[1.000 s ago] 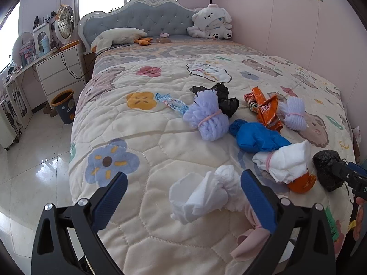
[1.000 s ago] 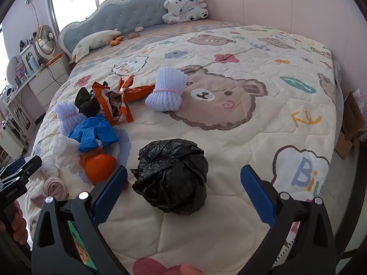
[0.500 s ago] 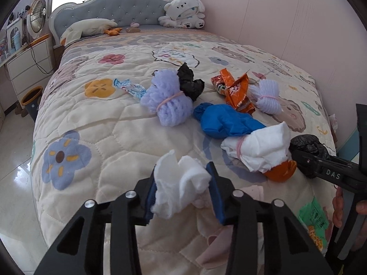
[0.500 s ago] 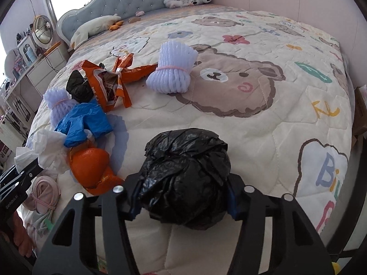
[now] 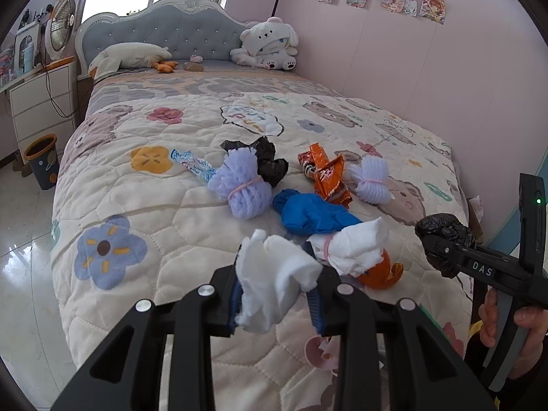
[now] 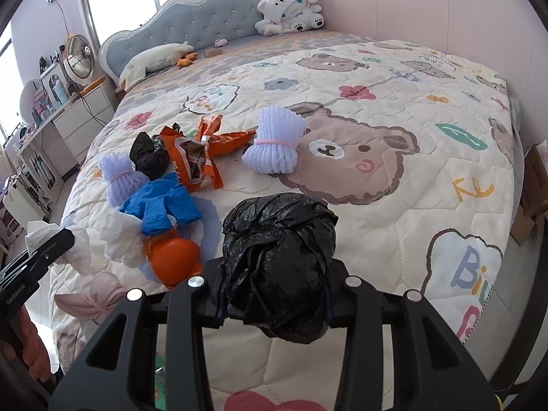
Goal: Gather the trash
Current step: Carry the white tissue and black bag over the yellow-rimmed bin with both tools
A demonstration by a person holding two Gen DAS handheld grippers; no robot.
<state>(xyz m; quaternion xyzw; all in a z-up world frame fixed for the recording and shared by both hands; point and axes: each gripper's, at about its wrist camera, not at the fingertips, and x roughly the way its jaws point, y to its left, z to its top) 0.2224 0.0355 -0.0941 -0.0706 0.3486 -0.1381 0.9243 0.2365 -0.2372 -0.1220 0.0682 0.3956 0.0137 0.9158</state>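
Note:
My left gripper [image 5: 276,303] is shut on a white crumpled tissue wad [image 5: 274,281] and holds it above the bed's near edge. My right gripper [image 6: 274,299] is shut on a black plastic bag ball [image 6: 279,260], lifted off the quilt; it also shows in the left wrist view [image 5: 445,236]. On the quilt lie a blue glove [image 5: 315,214], a white wad with a pink band [image 5: 352,246], an orange piece [image 5: 376,274], orange snack wrappers [image 5: 325,174], two lilac foam nets [image 5: 243,185] [image 5: 371,179], a small black bag [image 5: 270,159], a blue candy wrapper [image 5: 193,164] and a pink item [image 5: 320,354].
The bed [image 5: 171,205] has a grey headboard, a pillow [image 5: 130,56] and a plush dog [image 5: 267,49]. A small bin [image 5: 42,161] stands on the tiled floor left of the bed, beside white drawers [image 5: 41,99]. A pink wall runs along the right.
Both grippers closed from open: the left on the white tissue wad, the right on the black bag ball. Both have since lifted their items off the quilt.

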